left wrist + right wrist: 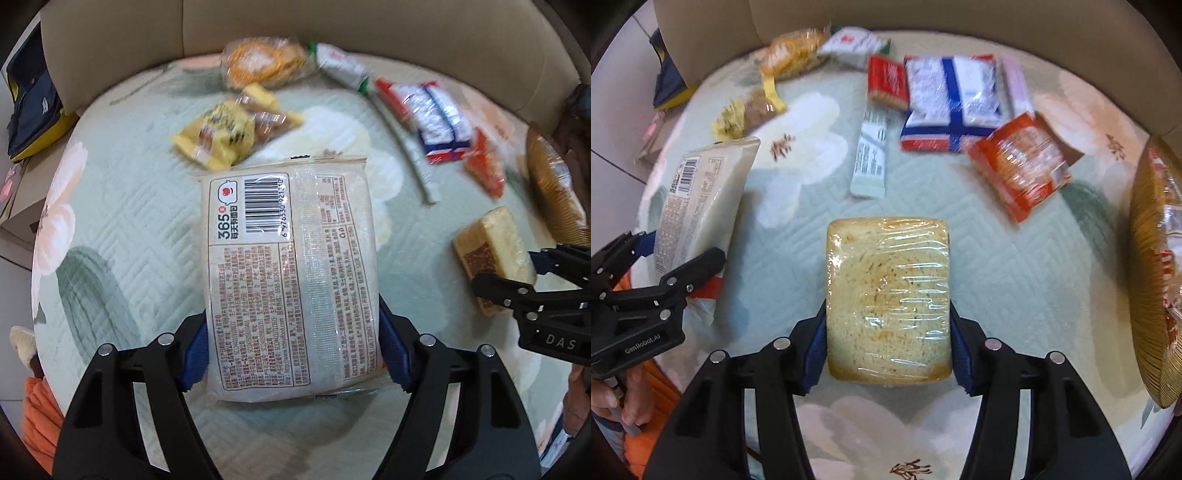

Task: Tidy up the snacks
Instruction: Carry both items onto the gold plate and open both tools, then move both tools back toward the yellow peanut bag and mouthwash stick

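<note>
Pink wrapper [1015, 83], right wrist only

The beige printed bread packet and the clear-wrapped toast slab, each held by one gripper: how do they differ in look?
The beige printed bread packet is opaque, with a barcode and text; the clear-wrapped toast slab shows its browned crumb through shiny film. The packet looks flatter and longer; the slab looks thicker and blockier. The left gripper holds the packet, the right gripper the slab. Both are clamped at their sides between blue-padded jaws.
</note>
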The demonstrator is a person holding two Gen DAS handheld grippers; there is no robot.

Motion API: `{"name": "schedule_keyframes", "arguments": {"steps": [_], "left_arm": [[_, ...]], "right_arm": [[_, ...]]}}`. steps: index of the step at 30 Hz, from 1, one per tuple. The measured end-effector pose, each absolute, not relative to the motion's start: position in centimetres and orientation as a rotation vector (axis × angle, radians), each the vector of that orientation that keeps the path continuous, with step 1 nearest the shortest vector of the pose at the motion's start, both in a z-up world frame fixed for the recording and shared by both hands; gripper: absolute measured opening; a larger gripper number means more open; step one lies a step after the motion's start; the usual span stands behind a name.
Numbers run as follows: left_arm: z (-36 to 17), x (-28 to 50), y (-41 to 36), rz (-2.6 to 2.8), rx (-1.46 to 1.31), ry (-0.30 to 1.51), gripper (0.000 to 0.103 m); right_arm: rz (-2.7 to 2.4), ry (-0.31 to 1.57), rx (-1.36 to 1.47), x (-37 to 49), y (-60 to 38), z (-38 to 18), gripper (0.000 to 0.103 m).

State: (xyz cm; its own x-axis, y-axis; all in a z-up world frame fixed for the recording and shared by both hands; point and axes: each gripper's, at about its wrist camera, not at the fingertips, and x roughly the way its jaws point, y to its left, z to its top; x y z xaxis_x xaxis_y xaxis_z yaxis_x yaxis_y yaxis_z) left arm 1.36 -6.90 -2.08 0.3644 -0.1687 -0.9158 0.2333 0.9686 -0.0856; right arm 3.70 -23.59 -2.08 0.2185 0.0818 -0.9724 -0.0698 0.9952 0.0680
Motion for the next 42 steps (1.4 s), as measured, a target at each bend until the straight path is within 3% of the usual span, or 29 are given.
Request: {"name": "schedule_keyframes", "arguments": {"steps": [8,17,25,27,28,29,30,34,42], "left_arm": [[3.8,0.3,-8.5,-0.366,0.013,1.082,0.076],[11.3,1.0,-22.8,-0.577,0.1,0.957,0.076],[14.3,2.5,-34.1,-0.745,0.078,0.955,0.076],[14.3,2.6,-36.0,-0.759,0.08,0.95,0.076],[14.1,2.6,-37.0,-0.765,0.071,0.95,0.08],[14.0,2.7,-37.8,-0.775,0.064,0.951,0.087],[13.8,2.7,-38.2,-0.78,0.065,0.955,0.095],[12.6,2.8,-37.5,-0.769,0.097,0.965,0.093],[10.1,4.6,-28.1,-0.63,-0.006,1.022,0.092]], "right_arm": [[0.018,1.17,0.095,4.1,-29.7,6.0,0.054],[-0.264,0.985,0.22,-0.2,-44.0,13.0,0.054],[-0.376,0.92,0.306,-2.1,-52.2,14.4,0.055],[-0.392,0.932,0.321,-2.2,-53.1,13.8,0.063],[-0.397,0.937,0.334,-2.4,-53.7,13.4,0.072],[-0.397,0.937,0.334,-2.4,-53.7,13.4,0.072],[-0.399,0.937,0.339,-2.3,-53.9,13.3,0.072],[-0.404,0.96,0.338,-2.2,-54.2,12.1,0.072],[-0.294,0.975,0.316,0.1,-49.2,12.3,0.072]]}}
